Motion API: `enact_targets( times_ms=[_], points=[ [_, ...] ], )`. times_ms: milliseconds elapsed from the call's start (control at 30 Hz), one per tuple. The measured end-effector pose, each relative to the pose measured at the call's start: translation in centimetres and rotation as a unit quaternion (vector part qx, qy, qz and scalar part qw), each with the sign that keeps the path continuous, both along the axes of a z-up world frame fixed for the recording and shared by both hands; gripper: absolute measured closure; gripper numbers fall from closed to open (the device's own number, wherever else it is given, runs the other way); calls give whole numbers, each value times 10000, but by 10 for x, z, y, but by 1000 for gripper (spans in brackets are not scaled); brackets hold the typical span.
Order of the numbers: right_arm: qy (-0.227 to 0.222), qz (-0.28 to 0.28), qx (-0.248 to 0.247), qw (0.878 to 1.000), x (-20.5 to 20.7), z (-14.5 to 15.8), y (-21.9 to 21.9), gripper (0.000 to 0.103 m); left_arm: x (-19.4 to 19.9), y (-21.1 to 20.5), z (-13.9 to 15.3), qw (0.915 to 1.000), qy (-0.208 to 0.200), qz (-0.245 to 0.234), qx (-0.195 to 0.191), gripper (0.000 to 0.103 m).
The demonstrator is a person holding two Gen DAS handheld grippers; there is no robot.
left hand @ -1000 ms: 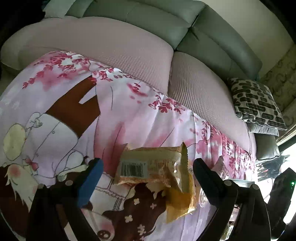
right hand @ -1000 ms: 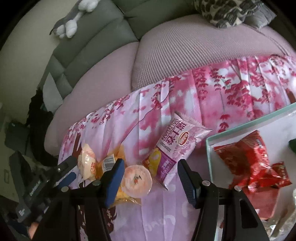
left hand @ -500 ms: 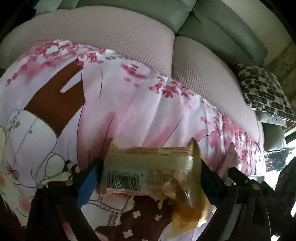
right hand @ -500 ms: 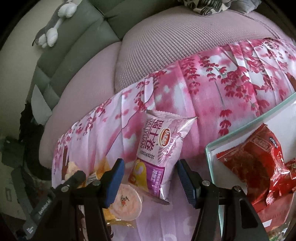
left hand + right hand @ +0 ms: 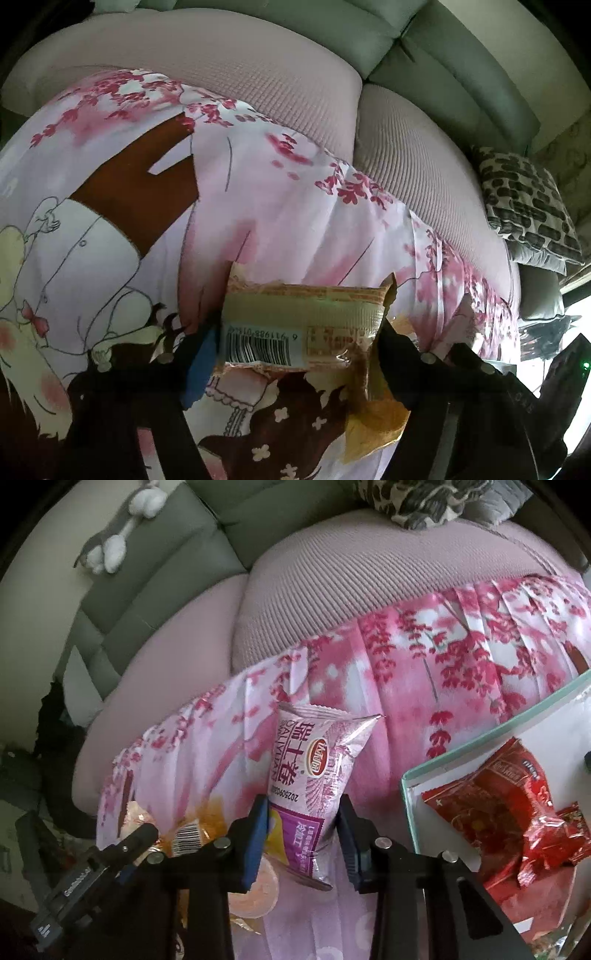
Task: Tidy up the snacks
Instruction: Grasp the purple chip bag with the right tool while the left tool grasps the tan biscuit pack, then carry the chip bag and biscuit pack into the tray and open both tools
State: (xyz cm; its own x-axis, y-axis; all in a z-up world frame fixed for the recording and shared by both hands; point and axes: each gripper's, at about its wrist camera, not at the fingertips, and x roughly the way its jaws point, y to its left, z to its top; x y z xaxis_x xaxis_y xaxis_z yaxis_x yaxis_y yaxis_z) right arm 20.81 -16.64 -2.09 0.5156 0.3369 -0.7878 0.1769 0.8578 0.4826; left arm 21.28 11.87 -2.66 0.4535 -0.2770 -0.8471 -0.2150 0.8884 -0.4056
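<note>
While both tongs sit low over the pink blossom-print cloth (image 5: 303,206) on the sofa (image 5: 229,74), each has a snack between its pads.
Left tongs (image 5: 295,350): jaws closing, pads against both ends of the tan barcode snack pack (image 5: 299,328), which is crosswise between them near the cloth's front edge; yellow wrapper (image 5: 373,424) just under its right end. Right tongs (image 5: 301,834): clamped tight on lower part of the pink-purple snack bag (image 5: 314,768), bag standing roughly upright mid-cloth; round jelly cup (image 5: 255,890) low beside the left finger. Tray (image 5: 491,727) at the cloth's right edge holds red snack packets (image 5: 517,812). Plush toy (image 5: 118,531) on sofa back, patterned pillow (image 5: 528,199) far right.
</note>
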Motion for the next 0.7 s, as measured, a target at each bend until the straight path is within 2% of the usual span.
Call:
enact_targets(
  times_ms=[133,300,467,700],
  points=[
    [-272,15,-11,9996,-10,18,-5,64,-9,5,10,9997,-131,172,70,27],
    [-494,-60,89,9987,-32,36,-20,64,-27,2,40,9983,-464,236,262,27],
    [-644,-35,-8,9979,-56,54,-31,64,-43,-17,65,9973,-661,60,330,27],
    [-800,-67,-285,9964,-91,75,-40,64,-65,-54,82,9961,-789,-209,328,27]
  ],
)
